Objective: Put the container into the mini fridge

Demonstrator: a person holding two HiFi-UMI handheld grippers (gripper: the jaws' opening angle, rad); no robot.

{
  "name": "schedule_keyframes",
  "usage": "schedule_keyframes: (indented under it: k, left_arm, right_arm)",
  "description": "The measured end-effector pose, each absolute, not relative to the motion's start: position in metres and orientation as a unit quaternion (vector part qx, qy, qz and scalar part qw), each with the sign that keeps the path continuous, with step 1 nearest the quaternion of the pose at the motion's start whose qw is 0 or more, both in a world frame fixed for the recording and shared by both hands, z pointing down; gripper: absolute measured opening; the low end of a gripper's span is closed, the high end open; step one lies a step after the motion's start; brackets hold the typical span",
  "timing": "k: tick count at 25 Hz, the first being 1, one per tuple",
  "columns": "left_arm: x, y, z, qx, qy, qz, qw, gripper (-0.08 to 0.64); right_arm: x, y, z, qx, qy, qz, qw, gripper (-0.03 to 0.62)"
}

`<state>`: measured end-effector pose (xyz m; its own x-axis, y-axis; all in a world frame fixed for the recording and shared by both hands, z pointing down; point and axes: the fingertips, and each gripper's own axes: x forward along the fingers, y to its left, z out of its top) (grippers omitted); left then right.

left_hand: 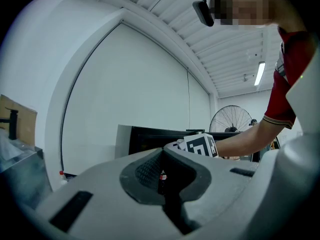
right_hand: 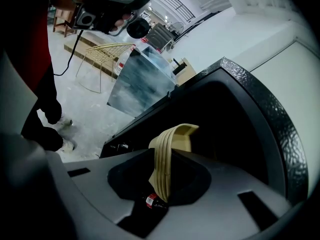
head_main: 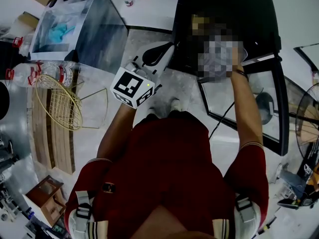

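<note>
Two tools show unequally. The left tool point(left_hand: 162, 176) is pressed together and empty. The right tool point(right_hand: 159, 186), at lower centre of its view, stands slightly spread around the rim of a cream ribbed plastic container point(right_hand: 167, 154) inside the black mini fridge point(right_hand: 272, 119). Pad contact is unclear, and the container's lower end is hidden.

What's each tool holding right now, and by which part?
Right tool: the beige container stands edge-on between its jaws, at the ribbed rim; whether they clamp it cannot be told. Left tool: shut, empty.
</note>
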<state>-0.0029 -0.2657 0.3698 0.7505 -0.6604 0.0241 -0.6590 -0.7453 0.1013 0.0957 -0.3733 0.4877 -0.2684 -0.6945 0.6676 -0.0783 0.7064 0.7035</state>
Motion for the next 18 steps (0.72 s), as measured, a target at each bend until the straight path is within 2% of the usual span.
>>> schedule_keyframes:
  k: [8, 18]
  left_arm:
    - [-0.007, -0.267, 0.373, 0.934, -0.353, -0.005, 0.053, 0.006]
    - [-0.008, -0.271, 0.376, 0.934, -0.354, -0.004, 0.057, 0.006]
  right_arm:
    - [0.094, -0.381, 0.486, 0.288, -0.739, -0.288, 0.537, 0.086]
    - [0.094, -0.391, 0.475, 0.323, -0.720, -0.317, 0.527, 0.141]
